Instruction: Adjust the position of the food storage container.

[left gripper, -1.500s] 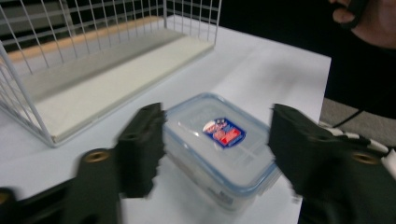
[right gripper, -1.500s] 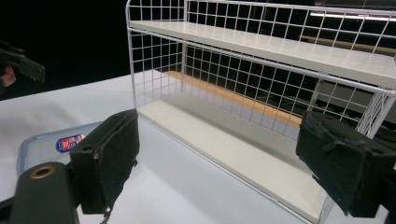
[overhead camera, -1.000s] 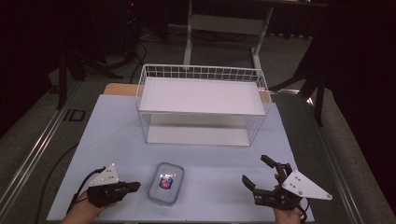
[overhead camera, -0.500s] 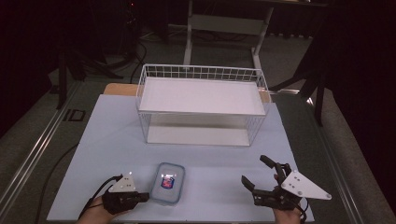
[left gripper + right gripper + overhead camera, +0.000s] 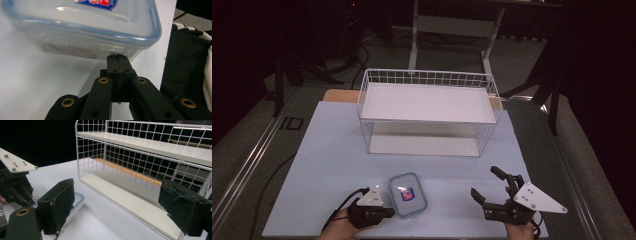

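Note:
A clear lidded plastic container (image 5: pixel 407 194) with a blue rim and a red-and-blue label lies on the pale table near the front edge. My left gripper (image 5: pixel 391 212) sits at its left side, jaws shut with nothing between them. In the left gripper view the closed fingertips (image 5: pixel 117 58) are right against the container's side wall (image 5: pixel 82 27). My right gripper (image 5: pixel 484 181) rests at the front right, jaws wide open and empty, pointing toward the rack. Its view (image 5: pixel 122 207) shows a corner of the container (image 5: pixel 78 199) and the left gripper (image 5: pixel 15 182).
A white wire rack (image 5: pixel 428 116) with an upper shelf and a lower tray stands at the middle back of the table (image 5: pixel 327 150); it fills the right gripper view as the rack (image 5: pixel 140 170). A person's striped sleeve (image 5: pixel 185 65) lies beside the left gripper.
My left gripper has moved right across the table up to the container's side. The container appears to have shifted slightly right. The right gripper has stayed put.

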### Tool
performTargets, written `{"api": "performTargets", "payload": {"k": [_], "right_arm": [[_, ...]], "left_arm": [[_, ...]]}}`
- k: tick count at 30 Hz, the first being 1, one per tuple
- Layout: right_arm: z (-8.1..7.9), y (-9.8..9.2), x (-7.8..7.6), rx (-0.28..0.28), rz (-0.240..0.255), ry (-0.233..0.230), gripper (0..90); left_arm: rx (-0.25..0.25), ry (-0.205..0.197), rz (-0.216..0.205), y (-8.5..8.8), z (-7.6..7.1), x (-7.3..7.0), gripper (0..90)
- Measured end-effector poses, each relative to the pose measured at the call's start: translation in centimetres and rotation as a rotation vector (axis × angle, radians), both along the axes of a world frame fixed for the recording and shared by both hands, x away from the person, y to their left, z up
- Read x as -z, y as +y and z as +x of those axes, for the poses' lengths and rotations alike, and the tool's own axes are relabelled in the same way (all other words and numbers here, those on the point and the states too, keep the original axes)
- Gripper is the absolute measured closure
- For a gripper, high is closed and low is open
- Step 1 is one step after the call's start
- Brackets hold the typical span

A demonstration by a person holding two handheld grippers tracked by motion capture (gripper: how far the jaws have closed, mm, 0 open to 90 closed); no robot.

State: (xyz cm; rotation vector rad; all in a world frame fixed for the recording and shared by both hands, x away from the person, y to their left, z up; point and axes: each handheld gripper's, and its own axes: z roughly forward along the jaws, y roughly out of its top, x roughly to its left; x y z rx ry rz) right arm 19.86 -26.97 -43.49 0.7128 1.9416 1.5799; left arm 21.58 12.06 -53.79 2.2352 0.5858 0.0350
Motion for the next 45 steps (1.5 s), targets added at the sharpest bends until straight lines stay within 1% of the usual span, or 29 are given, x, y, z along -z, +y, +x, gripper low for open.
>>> {"api": "performTargets", "payload": {"k": [1, 2, 3, 4, 7, 8, 9, 10, 11, 12, 13, 14, 16, 18, 19, 21, 22, 23, 24, 25, 29, 30, 33, 35, 37, 38, 40, 44, 45], "right_arm": [[0.0, 0.0, 0.0, 0.001, -0.001, 0.000, 13.4], [0.0, 0.0, 0.0, 0.001, -0.001, 0.000, 13.4], [0.0, 0.0, 0.0, 0.001, -0.002, 0.000, 13.4], [0.0, -0.1, 0.0, 0.001, -0.002, 0.001, 13.4], [0.0, -0.1, 0.0, 0.003, 0.000, 0.001, 13.4], [0.0, -0.2, 0.0, 0.002, 0.000, 0.001, 13.4], [0.0, -0.2, 0.0, 0.003, -0.001, 0.001, 13.5], [0.0, -0.2, 0.0, 0.000, -0.001, 0.002, 13.5], [0.0, -0.2, 0.0, -0.002, 0.001, 0.001, 13.5], [0.0, -0.2, 0.0, 0.000, 0.000, 0.001, 13.5], [0.0, -0.3, 0.0, 0.001, -0.001, 0.000, 13.5], [0.0, -0.3, 0.0, -0.002, 0.001, 0.002, 13.5], [-0.1, -0.3, 0.0, 0.000, -0.001, 0.002, 13.5], [-0.1, -0.3, 0.0, -0.001, -0.003, 0.000, 13.5], [-0.1, -0.3, 0.0, -0.001, -0.005, -0.002, 13.5], [-0.1, -0.3, 0.0, -0.001, -0.003, 0.000, 13.5], [0.0, -0.3, 0.0, 0.000, 0.001, 0.003, 13.5], [0.1, -0.3, 0.0, 0.000, 0.003, 0.005, 13.5], [0.1, -0.3, 0.1, 0.000, 0.008, 0.011, 13.5], [0.1, -0.4, 0.1, -0.001, 0.011, 0.014, 13.5], [0.1, -0.5, 0.1, 0.004, 0.015, 0.013, 13.6], [0.1, -0.5, 0.1, 0.005, 0.014, 0.012, 13.6], [0.1, -0.5, 0.1, 0.004, 0.008, 0.012, 13.6], [0.1, -0.5, 0.1, 0.004, 0.004, 0.010, 13.6], [0.1, -0.5, 0.1, 0.002, 0.004, 0.010, 13.6], [0.1, -0.5, 0.1, 0.001, 0.004, 0.010, 13.6], [0.1, -0.5, 0.2, 0.001, -0.001, 0.009, 13.6], [0.2, -0.5, 0.2, 0.001, 0.000, 0.009, 13.6], [0.2, -0.5, 0.2, 0.001, -0.001, 0.009, 13.6]], "left_arm": [[-0.003, 0.004, 0.000, -0.5, 0.2, 0.1, 90.0], [-0.003, 0.004, 0.000, -0.5, 0.2, 0.1, 90.0], [-0.002, 0.008, 0.000, -1.4, 0.5, 0.2, 90.0], [-0.004, 0.008, -0.001, -1.9, 0.6, 0.2, 90.0], [0.005, -0.003, -0.008, -3.1, 1.0, 0.2, 90.0], [0.003, -0.013, -0.006, -3.5, 1.1, 0.3, 90.0], [0.003, -0.009, -0.020, -4.0, 1.3, 0.3, 90.0], [0.012, -0.014, -0.025, -4.3, 1.5, 0.3, 90.0], [0.014, -0.020, -0.025, -4.6, 1.5, 0.3, 90.0], [0.019, -0.014, -0.026, -5.0, 1.5, 0.3, 90.0], [0.027, -0.022, -0.017, -5.3, 1.4, 0.2, 90.0], [0.026, -0.031, -0.015, -5.4, 1.2, 0.1, 90.0], [0.034, -0.033, -0.011, -5.1, 1.0, -0.1, 90.0], [0.020, -0.038, -0.010, -4.4, 0.8, -0.3, 90.0], [0.006, -0.042, -0.010, -3.9, 0.8, -0.4, 90.0], [-0.005, -0.033, -0.010, -3.4, 0.8, -0.4, 90.0], [-0.011, -0.030, -0.017, -3.3, 0.8, -0.4, 90.0], [-0.007, -0.021, -0.028, -3.3, 0.9, -0.4, 90.0], [-0.002, -0.022, -0.038, -3.5, 0.9, -0.4, 90.0], [0.004, -0.025, -0.037, -3.7, 0.9, -0.4, 90.0], [0.013, -0.046, -0.007, -4.9, 1.3, -0.4, 90.0], [0.016, -0.044, -0.006, -5.2, 1.4, -0.4, 90.0], [0.021, -0.055, 0.002, -6.0, 1.6, -0.3, 90.0], [0.019, -0.049, -0.001, -6.6, 1.7, -0.2, 90.0], [0.029, -0.042, -0.013, -7.0, 2.1, -0.1, 90.0], [0.020, -0.046, -0.017, -7.4, 2.3, -0.1, 90.0], [0.009, -0.026, -0.036, -7.8, 2.6, 0.1, 90.0], [0.006, -0.046, -0.039, -8.8, 3.0, 0.1, 90.0], [-0.002, -0.041, -0.044, -9.0, 3.1, 0.1, 90.0]]}}
